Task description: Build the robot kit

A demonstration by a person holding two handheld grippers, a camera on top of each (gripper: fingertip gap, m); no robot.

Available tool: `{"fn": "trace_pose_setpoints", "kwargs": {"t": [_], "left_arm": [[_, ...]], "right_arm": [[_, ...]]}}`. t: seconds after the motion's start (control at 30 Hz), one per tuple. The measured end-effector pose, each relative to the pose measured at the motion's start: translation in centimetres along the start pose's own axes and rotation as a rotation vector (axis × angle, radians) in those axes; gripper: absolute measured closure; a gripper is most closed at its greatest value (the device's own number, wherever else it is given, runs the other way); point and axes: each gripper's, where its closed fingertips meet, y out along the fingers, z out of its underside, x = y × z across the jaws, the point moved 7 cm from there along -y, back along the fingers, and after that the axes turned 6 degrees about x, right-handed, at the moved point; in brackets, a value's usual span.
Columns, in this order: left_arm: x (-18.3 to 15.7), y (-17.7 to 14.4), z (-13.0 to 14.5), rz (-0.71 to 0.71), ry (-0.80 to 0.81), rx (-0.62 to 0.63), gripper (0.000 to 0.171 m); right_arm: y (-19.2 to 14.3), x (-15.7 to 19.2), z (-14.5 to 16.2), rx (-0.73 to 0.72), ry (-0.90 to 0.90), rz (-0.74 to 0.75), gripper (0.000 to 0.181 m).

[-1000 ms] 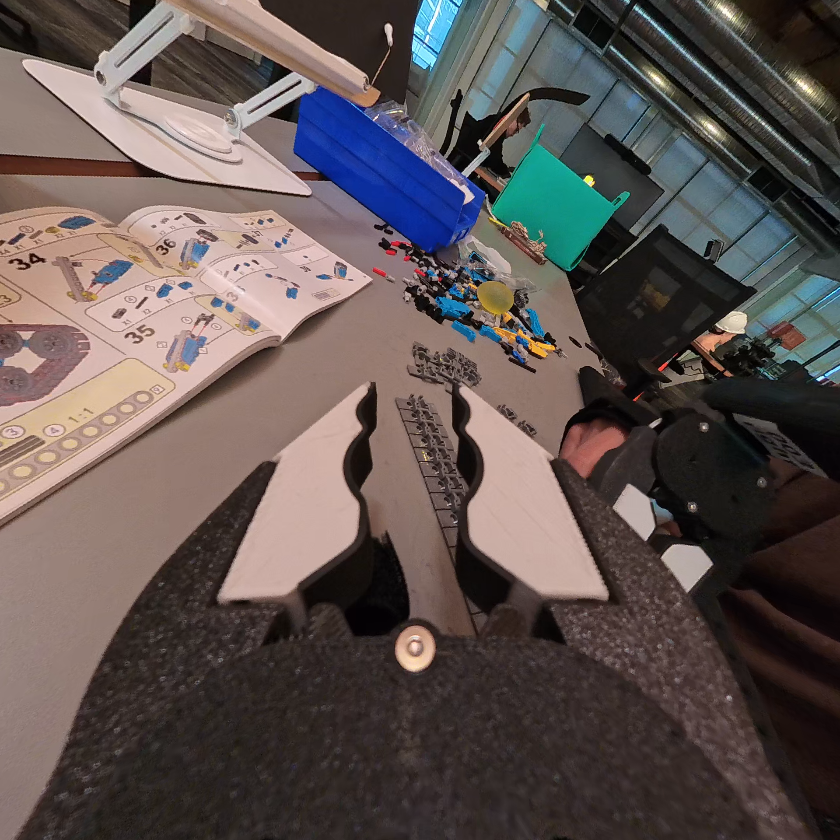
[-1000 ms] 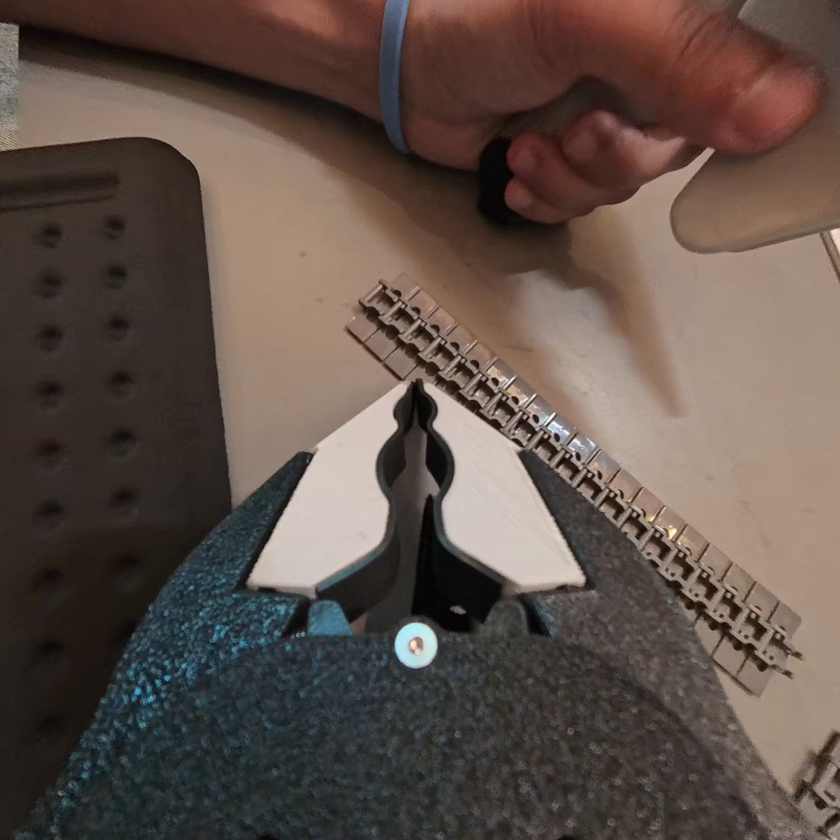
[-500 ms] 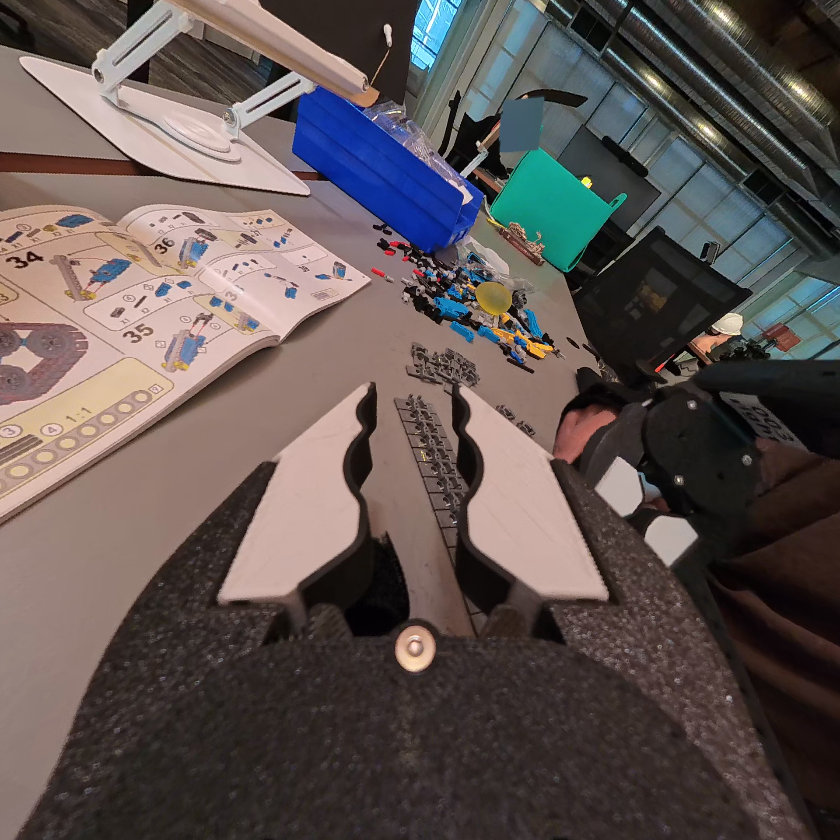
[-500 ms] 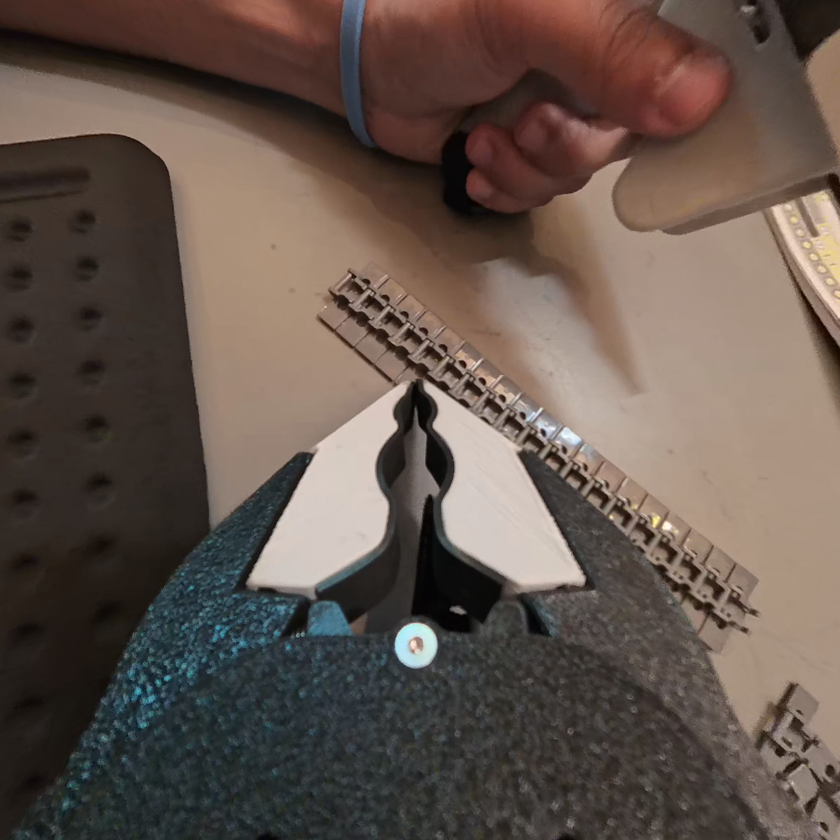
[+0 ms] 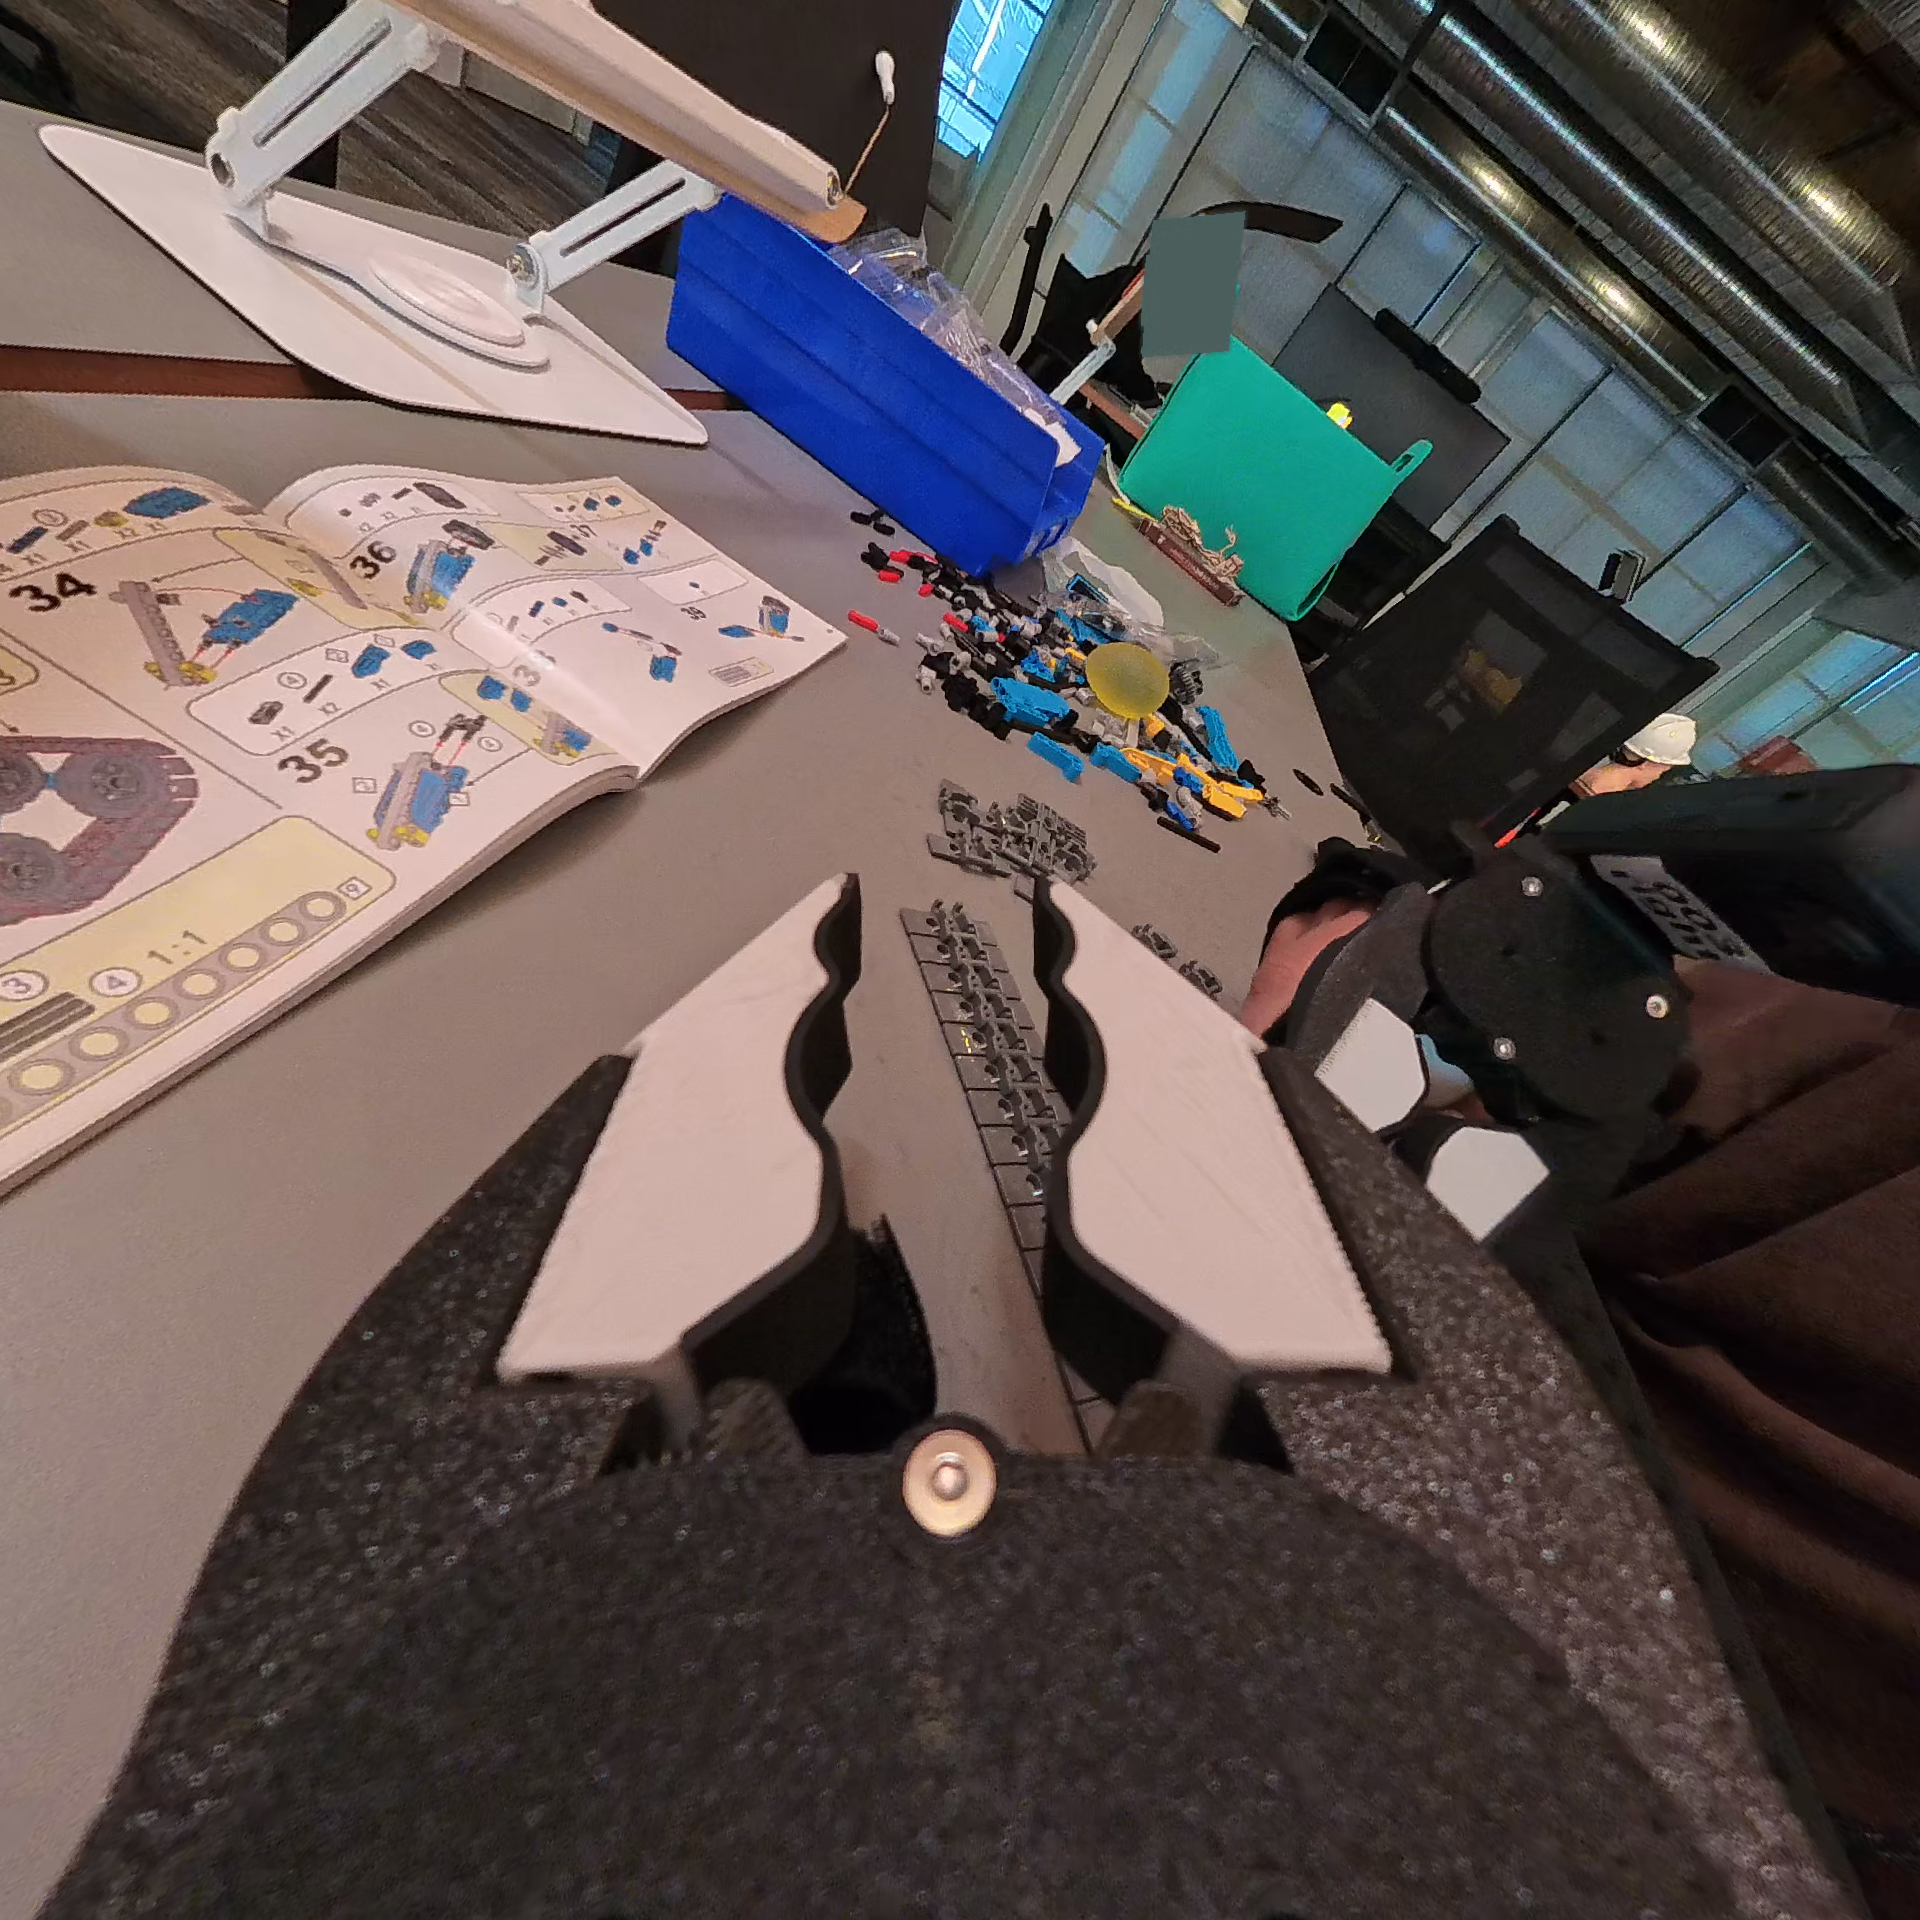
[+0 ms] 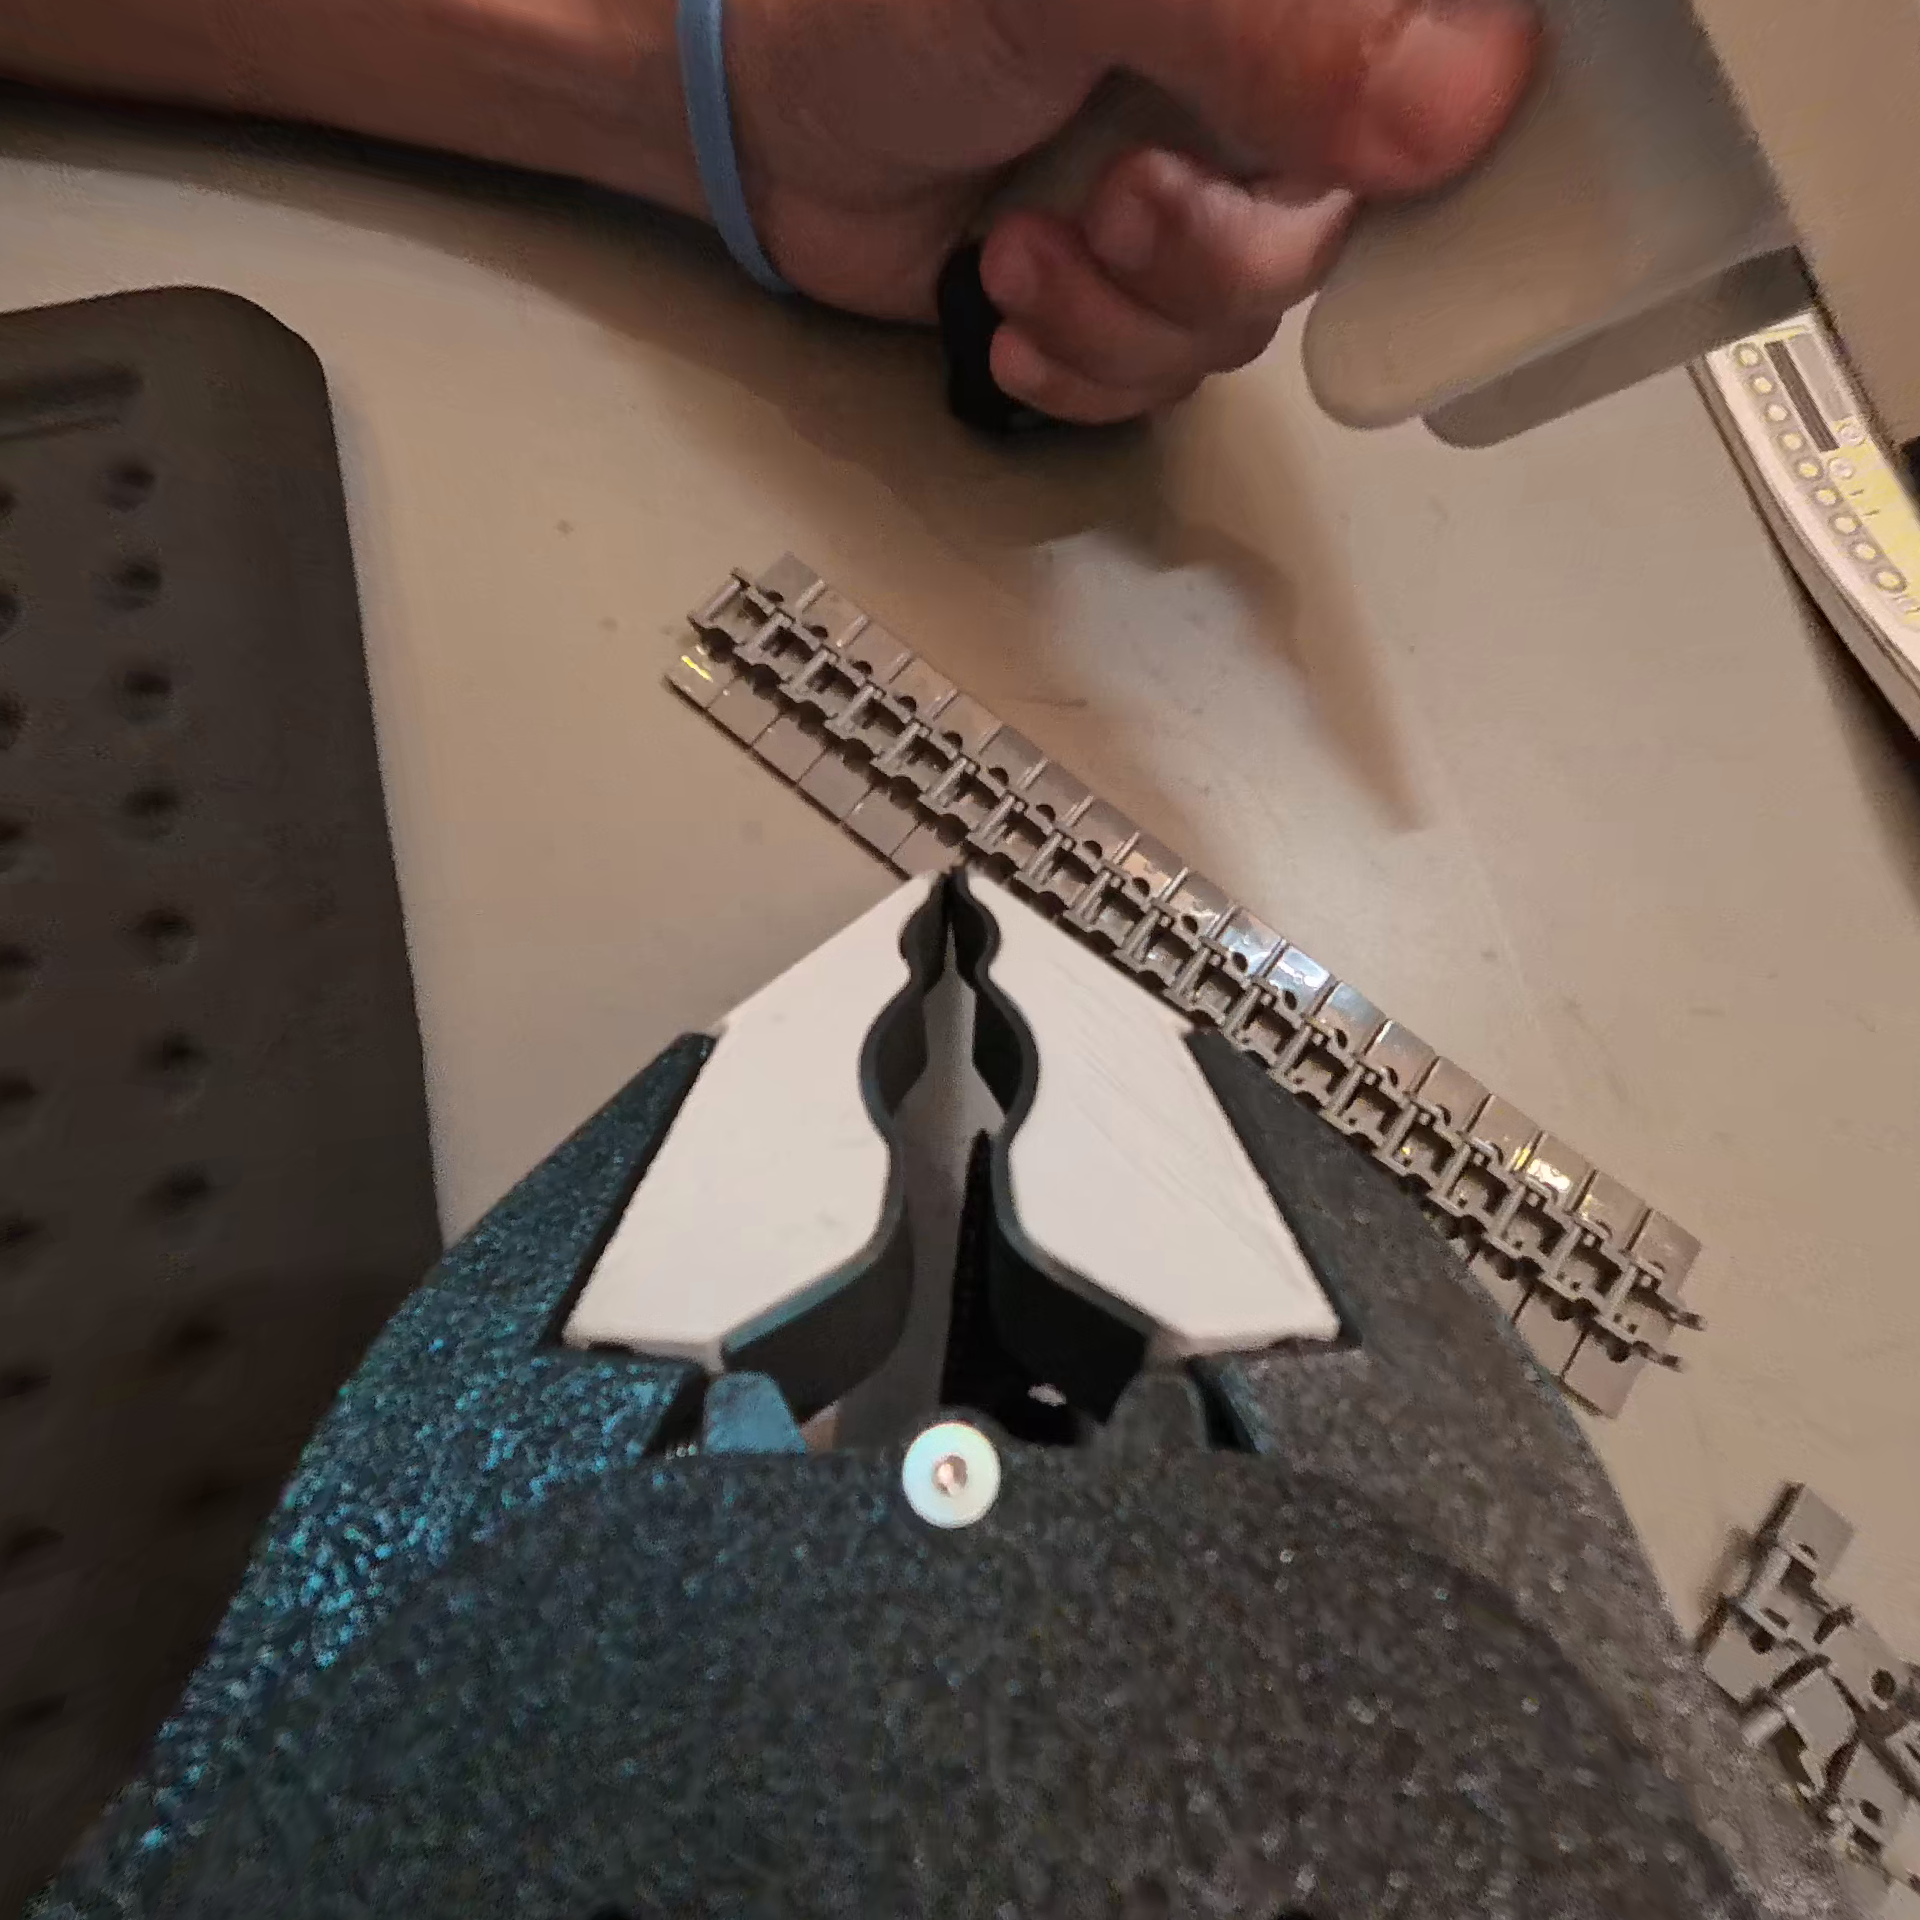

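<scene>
Left wrist view: my left gripper (image 5: 945, 914) stood parted, empty, straddling the grey track strip (image 5: 987, 1039) — presumably to steady it. My right gripper (image 6: 951, 883) was closed, empty, tips just beside that strip (image 6: 1174, 935).

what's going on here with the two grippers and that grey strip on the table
A person holds a gripper in each hand over a grey table. The left gripper is open, its fingers either side of a strip of linked grey track pieces lying flat. The right gripper is shut and empty, tips at the strip's edge. An open instruction booklet lies nearby.
</scene>
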Motion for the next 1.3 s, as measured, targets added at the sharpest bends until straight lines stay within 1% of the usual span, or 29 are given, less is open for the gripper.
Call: {"fn": "trace_pose_setpoints", "kwargs": {"t": [0.23, 0.37, 0.43, 0.67, 0.97, 1.1, 1.2, 1.3], "left_arm": [[0.0, 0.0, 0.0, 0.002, -0.002, 0.001, 0.139], [0.0, 0.0, 0.0, 0.004, -0.004, 0.000, 0.139], [0.0, 0.0, 0.0, 0.004, -0.004, 0.000, 0.139], [0.0, 0.0, 0.0, 0.005, -0.005, 0.000, 0.139], [0.1, 0.0, 0.0, 0.008, -0.008, 0.001, 0.139], [0.1, 0.0, 0.0, 0.008, -0.009, 0.000, 0.139], [0.1, 0.0, 0.0, 0.009, -0.010, 0.000, 0.139], [0.1, 0.0, 0.0, 0.009, -0.011, 0.001, 0.139]], "right_arm": [[0.1, -0.1, 0.2, 0.012, 0.003, 0.004, 0.181], [-0.6, -0.8, 0.4, -0.013, 0.030, 0.017, 0.181], [-0.5, -1.1, 0.7, 0.001, 0.044, 0.015, 0.181], [-0.5, -1.2, 0.9, 0.010, 0.026, 0.032, 0.181], [-0.7, -1.9, 1.3, 0.023, 0.047, 0.031, 0.181], [-1.3, -2.5, 1.4, 0.005, 0.043, 0.050, 0.181], [-1.3, -3.1, 2.0, 0.010, 0.084, 0.018, 0.181], [-1.3, -2.8, 1.8, 0.006, 0.068, 0.014, 0.181]]}}
